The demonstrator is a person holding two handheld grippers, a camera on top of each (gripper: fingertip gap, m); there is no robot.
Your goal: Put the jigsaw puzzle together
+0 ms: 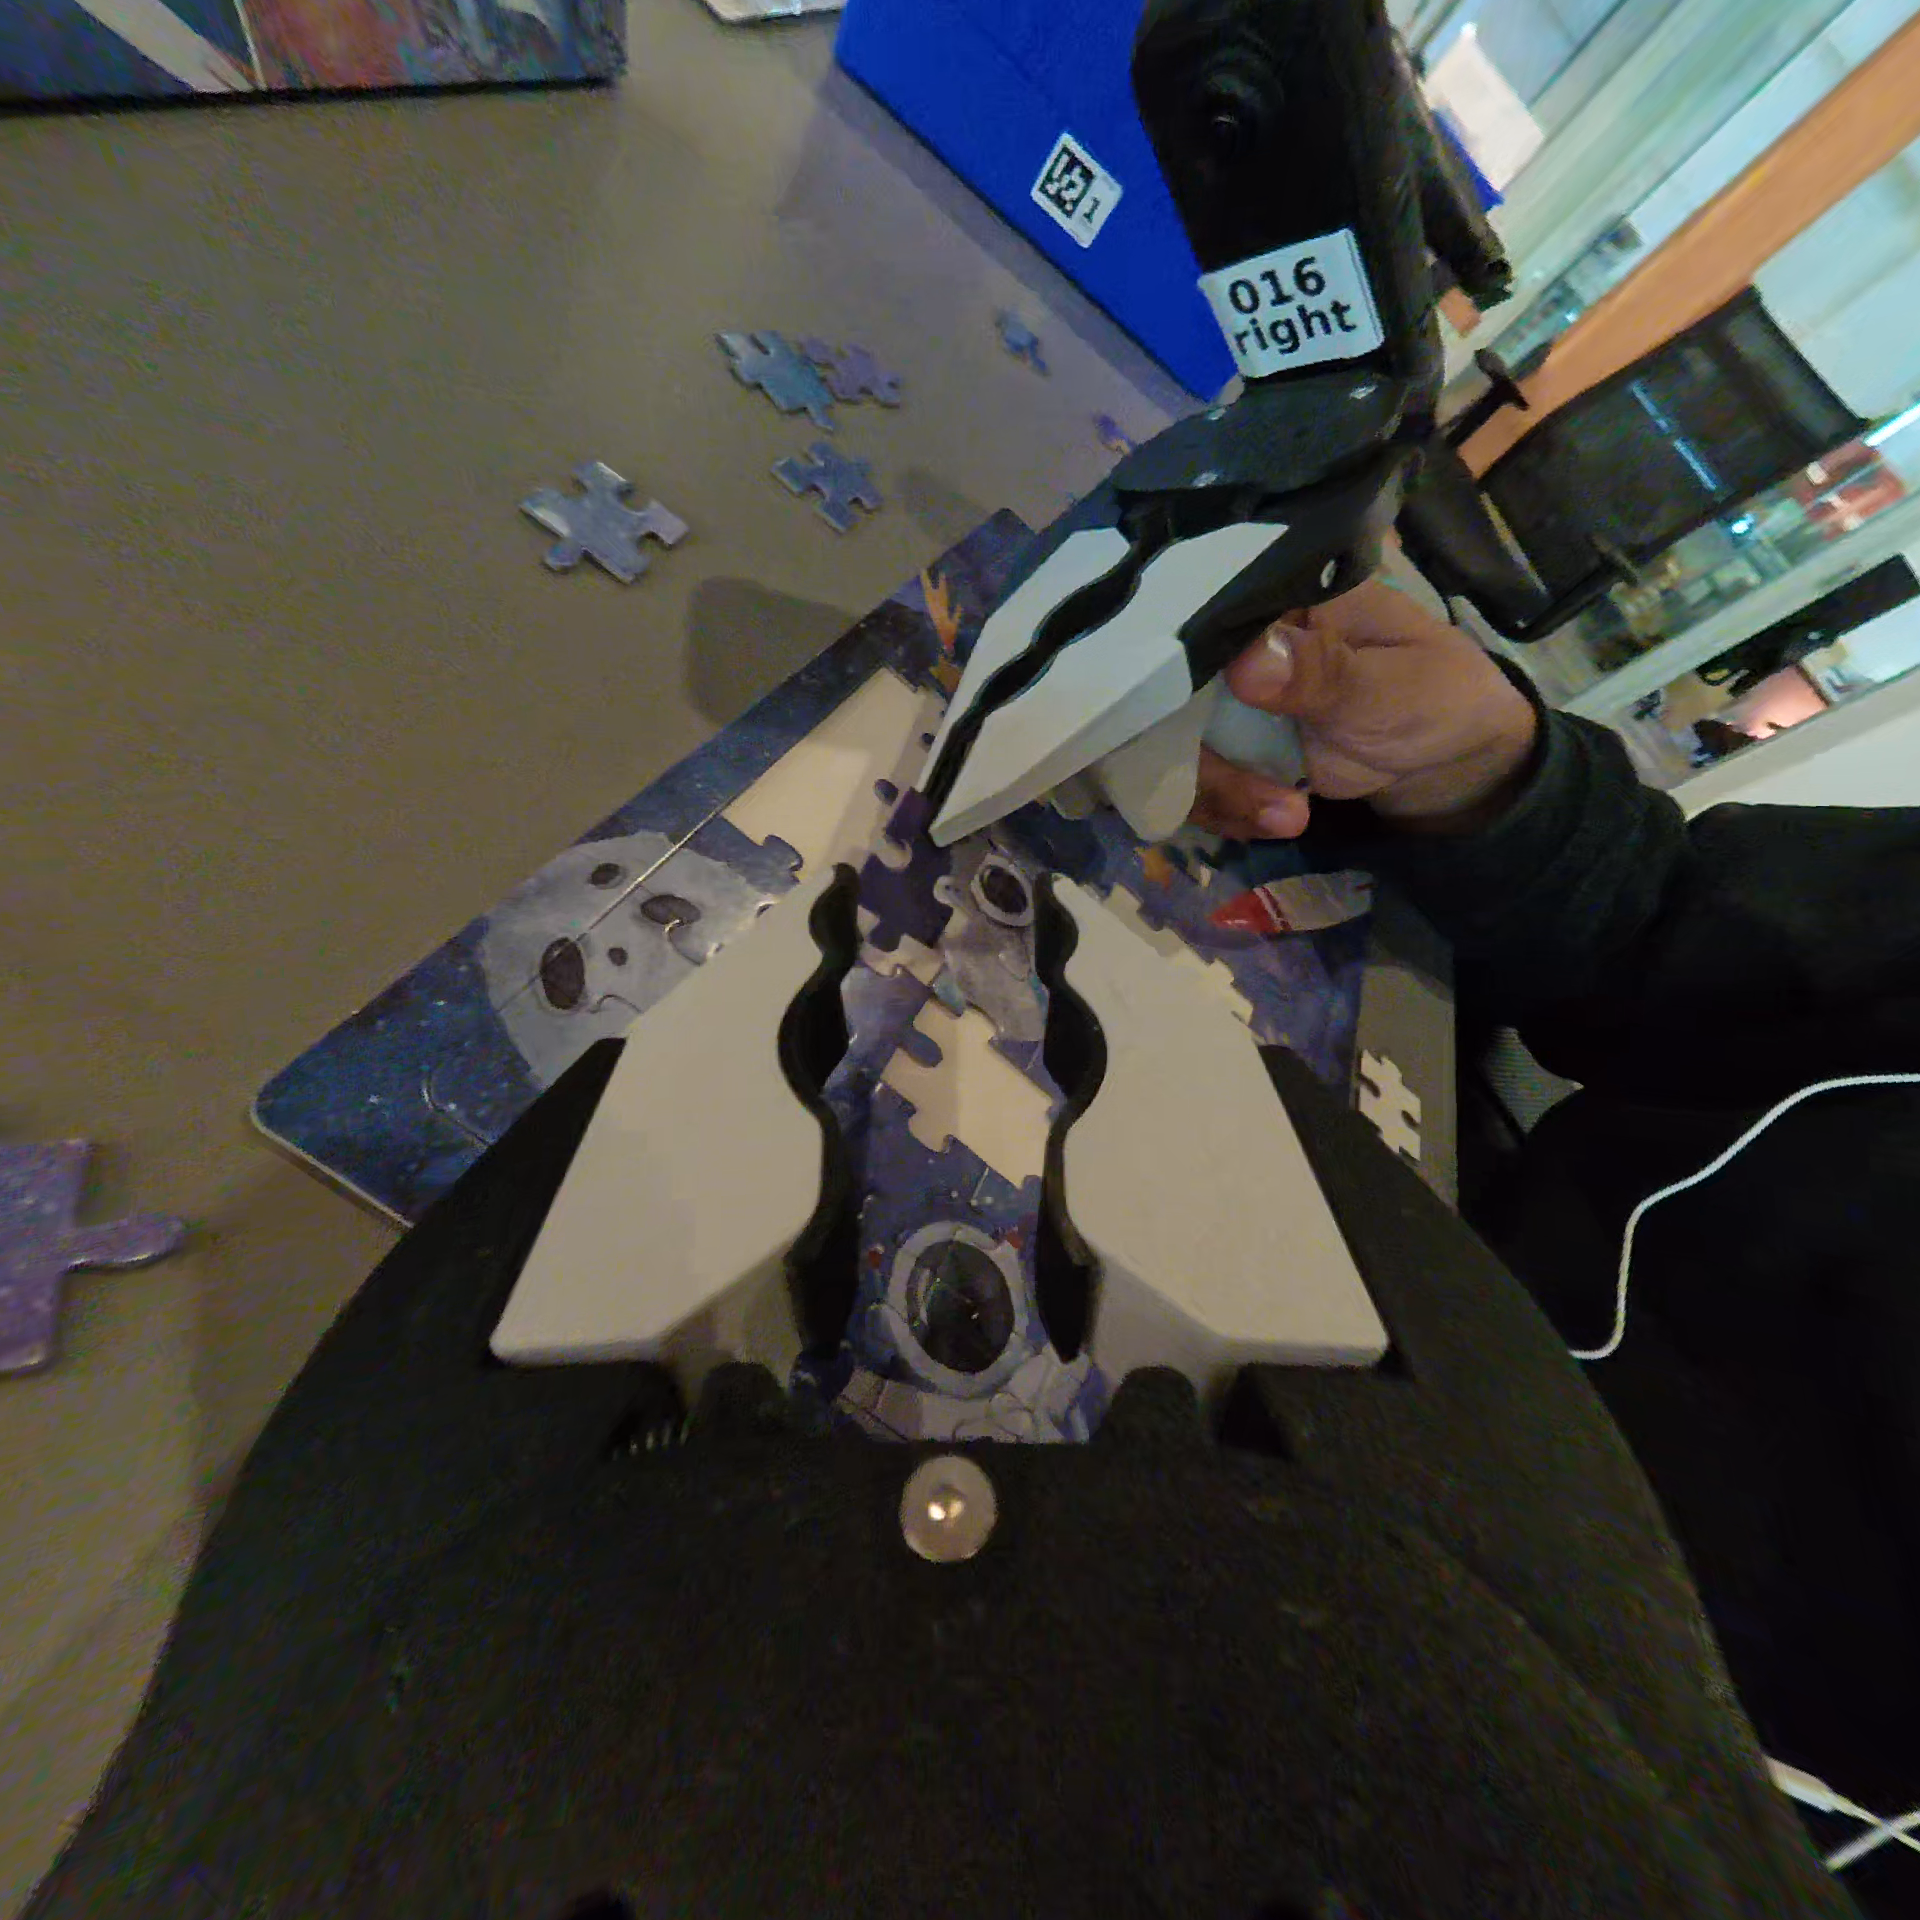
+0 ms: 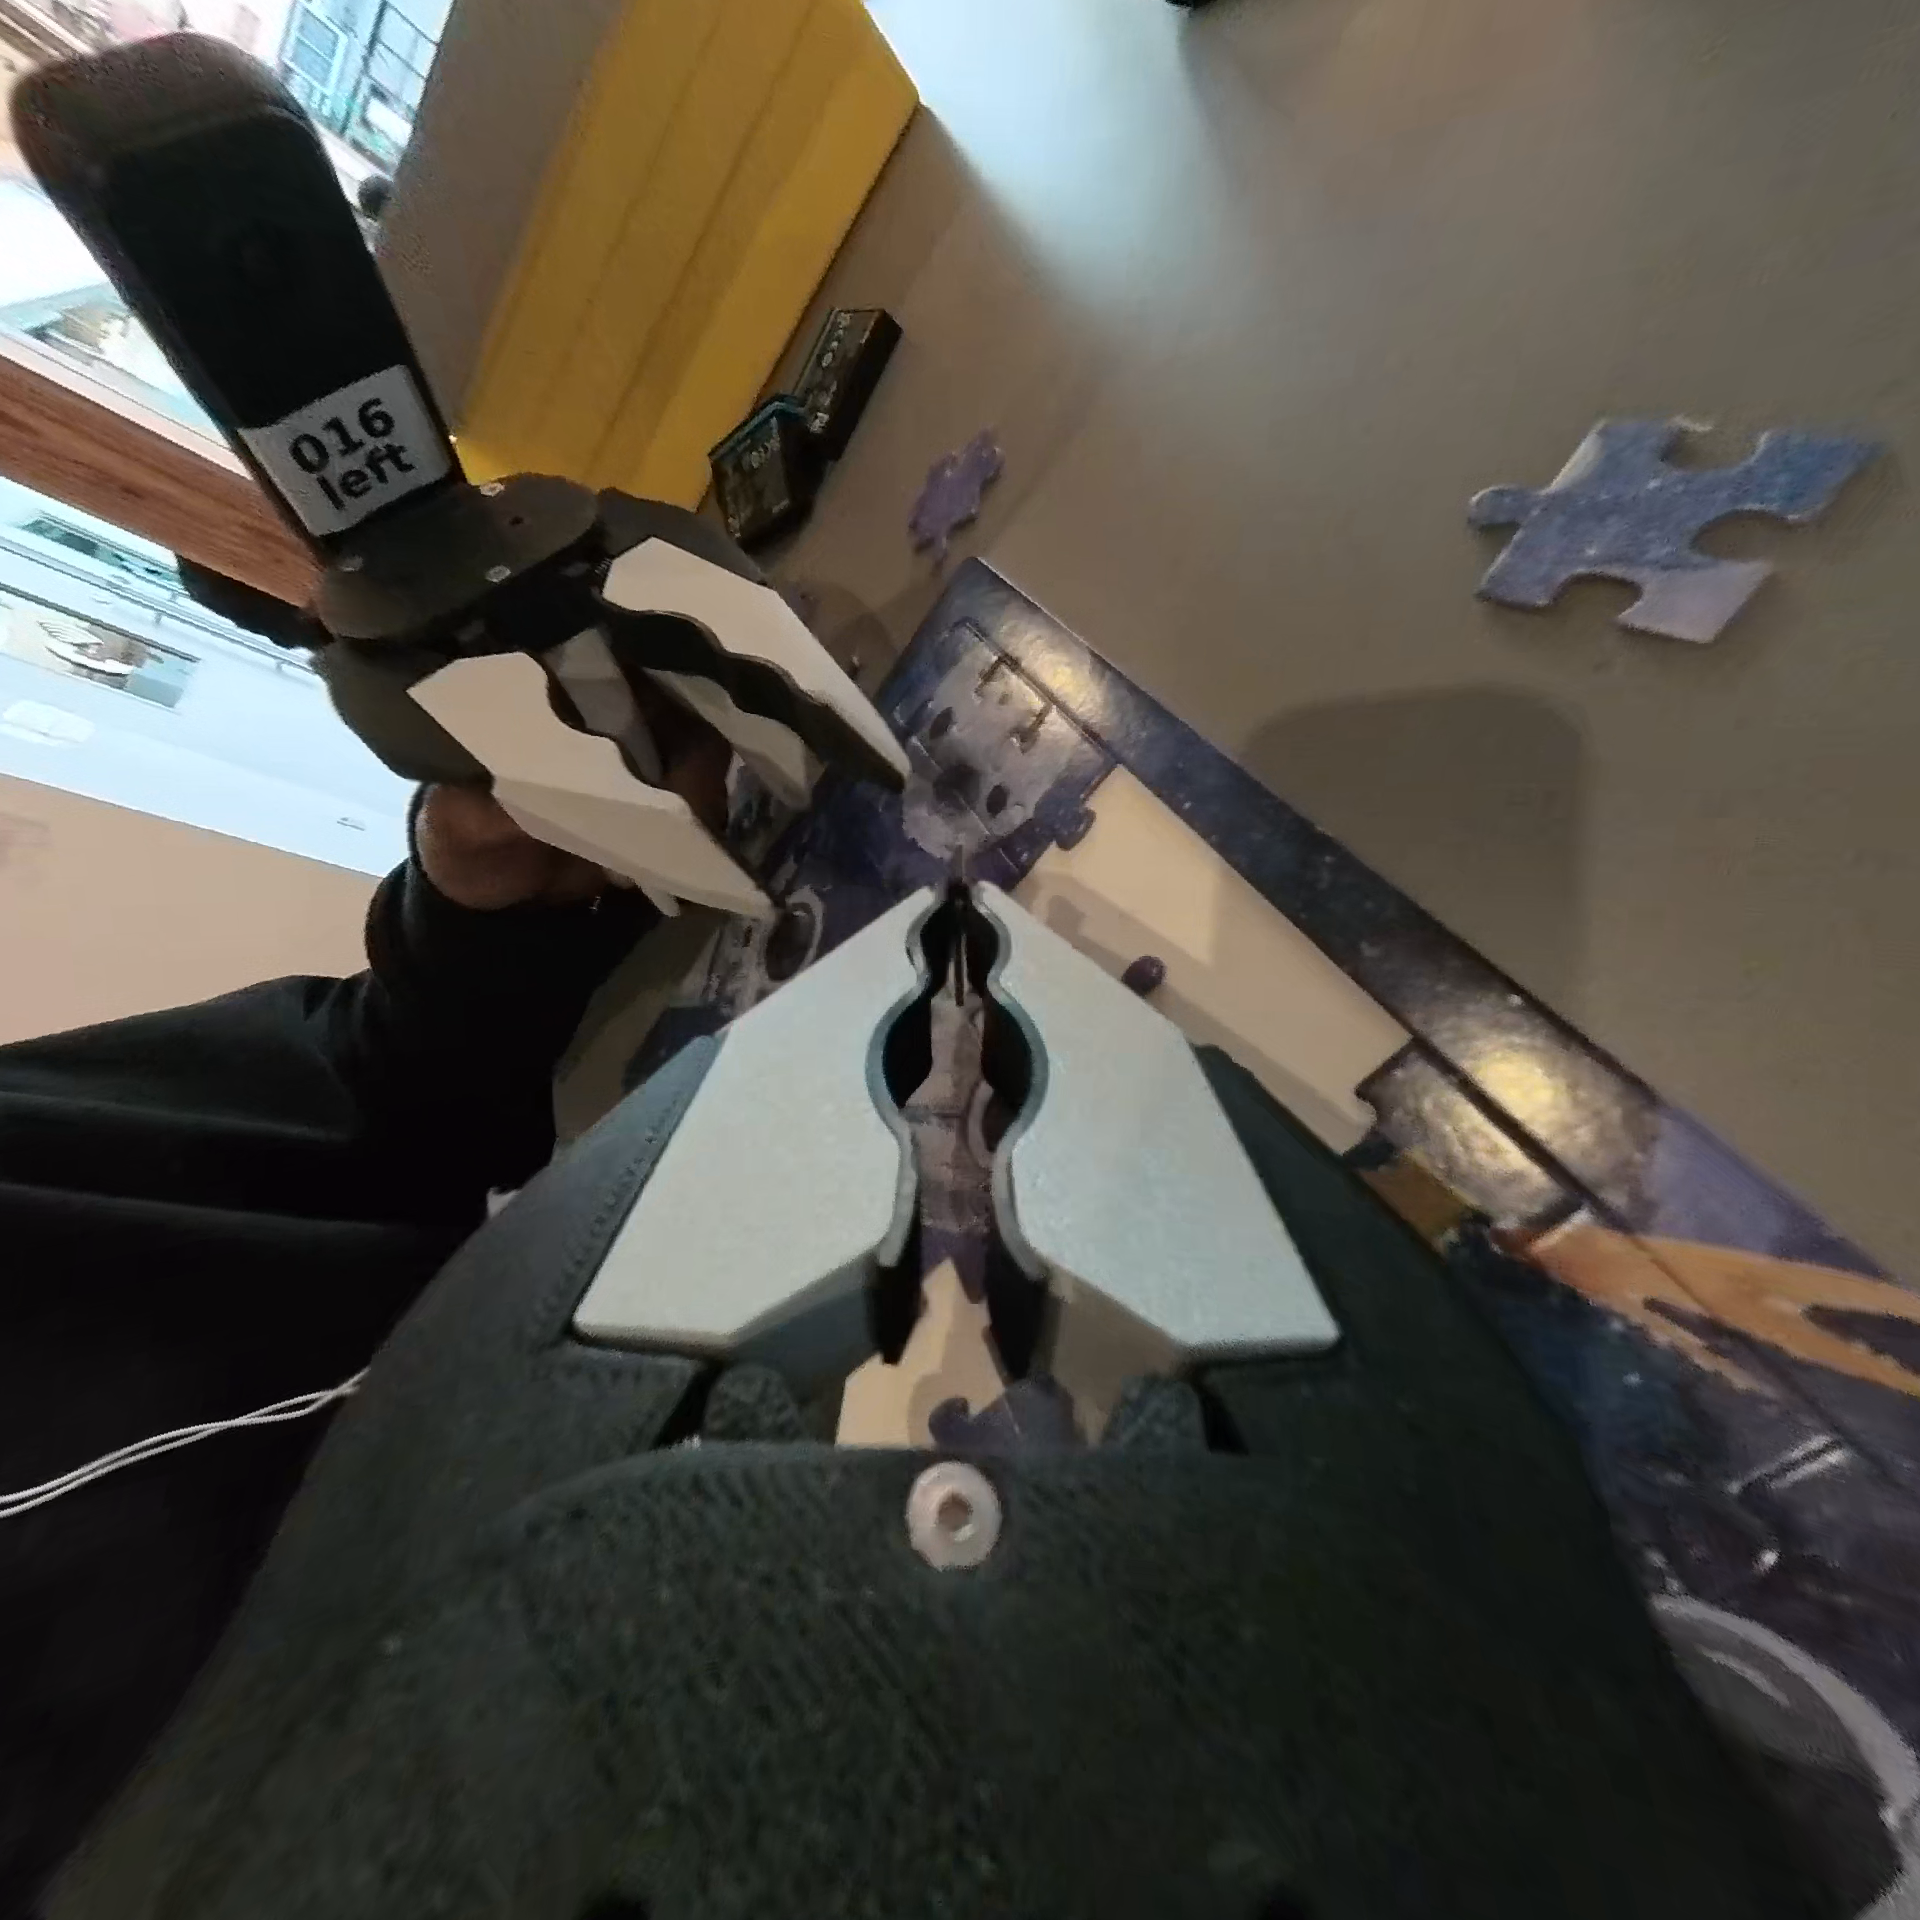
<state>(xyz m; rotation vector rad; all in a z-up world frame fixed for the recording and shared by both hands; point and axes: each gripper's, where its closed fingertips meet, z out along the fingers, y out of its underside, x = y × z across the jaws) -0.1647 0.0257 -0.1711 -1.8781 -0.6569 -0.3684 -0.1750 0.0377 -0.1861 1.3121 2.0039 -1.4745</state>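
Note:
The puzzle board (image 1: 436, 1091) lies on the table, with a dark starry frame, several fitted pieces and bare cream gaps. It also shows in the right wrist view (image 2: 1558, 1091). My left gripper (image 1: 943, 894) hovers open and empty over the board's astronaut picture; it also shows in the right wrist view (image 2: 831, 842). My right gripper (image 2: 956, 899) is shut, and its tips (image 1: 935, 821) press down on a dark purple piece (image 1: 904, 883) lying on the board just ahead of the left fingers. Whether that piece is fully seated cannot be told.
Loose pieces lie on the table beyond the board (image 1: 603, 520), (image 1: 831, 483), (image 1: 800, 374), with one at the left (image 1: 62, 1247) and one showing in the right wrist view (image 2: 1662, 520). A blue box (image 1: 987, 125), a yellow box (image 2: 675, 239) and small black boxes (image 2: 800, 426) stand behind. The tips of both grippers are at nearly the same place.

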